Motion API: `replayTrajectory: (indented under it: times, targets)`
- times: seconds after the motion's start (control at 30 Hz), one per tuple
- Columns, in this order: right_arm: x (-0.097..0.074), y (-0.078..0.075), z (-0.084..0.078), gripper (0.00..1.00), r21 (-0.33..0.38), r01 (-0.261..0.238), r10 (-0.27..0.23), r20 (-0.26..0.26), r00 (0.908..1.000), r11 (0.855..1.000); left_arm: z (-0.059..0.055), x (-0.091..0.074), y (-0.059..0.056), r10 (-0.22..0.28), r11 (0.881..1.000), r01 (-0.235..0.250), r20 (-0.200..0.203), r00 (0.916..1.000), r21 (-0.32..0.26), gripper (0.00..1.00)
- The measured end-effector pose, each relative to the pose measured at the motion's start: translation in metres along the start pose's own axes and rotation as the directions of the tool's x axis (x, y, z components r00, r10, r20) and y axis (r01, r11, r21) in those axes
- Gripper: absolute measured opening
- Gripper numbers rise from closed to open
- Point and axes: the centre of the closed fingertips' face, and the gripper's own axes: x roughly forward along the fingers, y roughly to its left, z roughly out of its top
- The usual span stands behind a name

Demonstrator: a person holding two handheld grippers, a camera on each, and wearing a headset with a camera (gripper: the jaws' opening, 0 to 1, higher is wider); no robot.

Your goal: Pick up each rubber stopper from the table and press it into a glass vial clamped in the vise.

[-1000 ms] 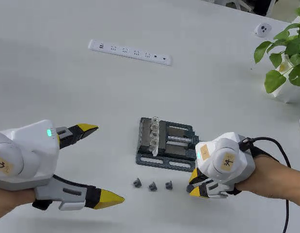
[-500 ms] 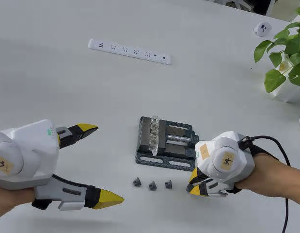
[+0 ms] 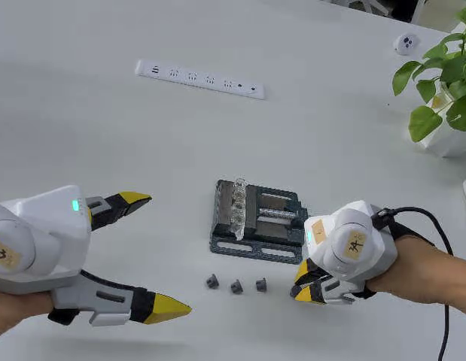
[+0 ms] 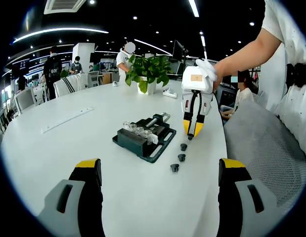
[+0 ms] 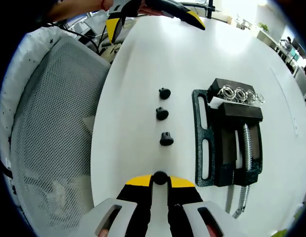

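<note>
Near left, the left gripper [image 3: 163,252] hangs with fingers wide apart; near right, the right gripper [image 3: 301,286] pinches one stopper [image 5: 160,177] beside three more stoppers [image 3: 236,286] on the desk [image 3: 105,135], and next it must carry it to the glass vials [image 3: 239,203] in the vise [image 3: 274,226] just behind and push it in.

Three rubber stoppers [image 3: 236,286] lie at the single vise's [image 3: 278,229] six o'clock (a fourth stopper [image 5: 160,177] pinched in the right gripper [image 5: 160,180]); four glass vials [image 5: 241,94]; one power strip [image 3: 200,80].
</note>
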Motion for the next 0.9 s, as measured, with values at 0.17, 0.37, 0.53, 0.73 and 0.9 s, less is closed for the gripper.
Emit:
replayTrajectory:
  times: [0.17,0.37,0.53,0.73,0.9]
  targets:
    - [-0.007,0.001,0.004,0.07,0.009,-0.004,0.003,0.013,0.9999,1.0,0.0,0.0,0.001,-0.003,1.0,0.003,-0.001,1.0,0.002,0.99]
    - [-0.028,-0.004,0.016,0.06,0.011,0.017,-0.017,0.017,0.9997,1.0,0.0,0.0,0.001,-0.005,1.0,0.005,0.0,1.0,0.004,0.99]
    - [-0.042,-0.016,0.029,0.06,0.01,0.034,-0.034,0.034,0.9989,0.999,0.0,0.001,-0.001,-0.008,1.0,0.008,0.001,1.0,0.006,0.99]
    - [-0.058,-0.032,0.049,0.06,-0.004,0.048,-0.048,0.056,0.9973,0.999,-0.001,0.002,0.0,-0.008,1.0,0.008,0.003,1.0,0.008,0.99]
    - [-0.071,-0.053,0.067,0.06,-0.017,0.069,-0.068,0.074,0.995,0.997,0.0,0.001,0.0,-0.005,1.0,0.005,0.009,0.9999,0.008,0.99]
